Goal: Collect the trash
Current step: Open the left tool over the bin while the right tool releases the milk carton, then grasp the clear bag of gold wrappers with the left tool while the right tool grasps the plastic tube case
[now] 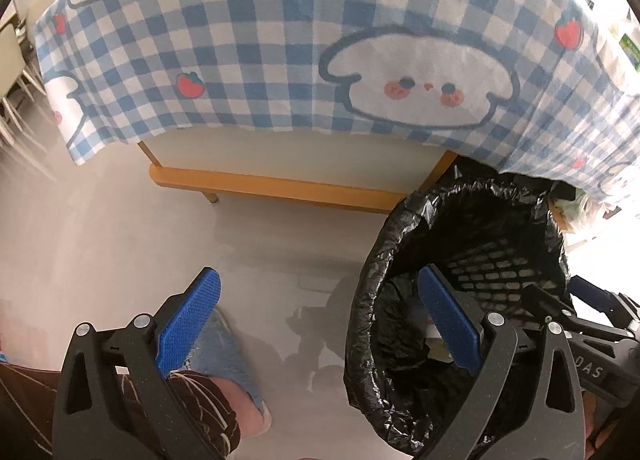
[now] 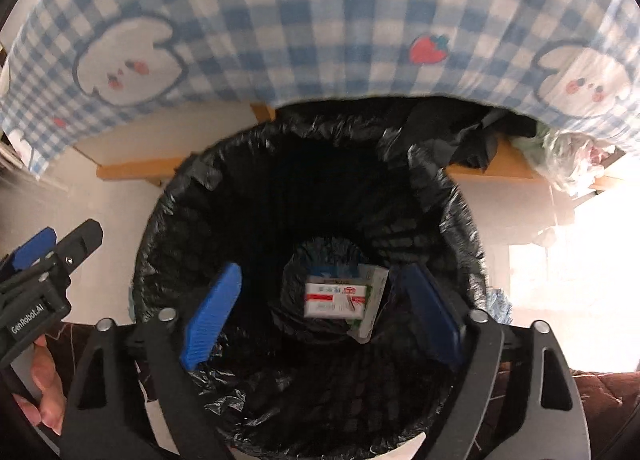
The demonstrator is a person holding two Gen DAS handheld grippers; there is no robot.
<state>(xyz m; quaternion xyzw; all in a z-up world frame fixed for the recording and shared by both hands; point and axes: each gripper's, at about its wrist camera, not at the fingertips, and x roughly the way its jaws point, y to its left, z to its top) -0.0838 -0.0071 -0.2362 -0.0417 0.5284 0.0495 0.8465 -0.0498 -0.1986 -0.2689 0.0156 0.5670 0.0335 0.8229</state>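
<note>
The right gripper (image 2: 320,314) hangs over the mouth of the trash bin (image 2: 460,228), jaws spread wide and empty, the white-and-red carton (image 2: 336,296) lying at the bottom of the black liner beside a second, greenish-white piece of packaging. The left gripper (image 1: 320,324) hovers just left of the bin, jaws likewise wide apart and holding nothing, above grey floor (image 1: 120,228). Beyond the bin, a blue-checked tablecloth (image 1: 260,40) overhangs a wooden-framed table (image 1: 280,184).

Left gripper (image 1: 318,324) jaws wide, empty; black-lined trash bin (image 1: 460,260) at 4 o'clock, checkered tablecloth (image 1: 280,40) at 12.
</note>
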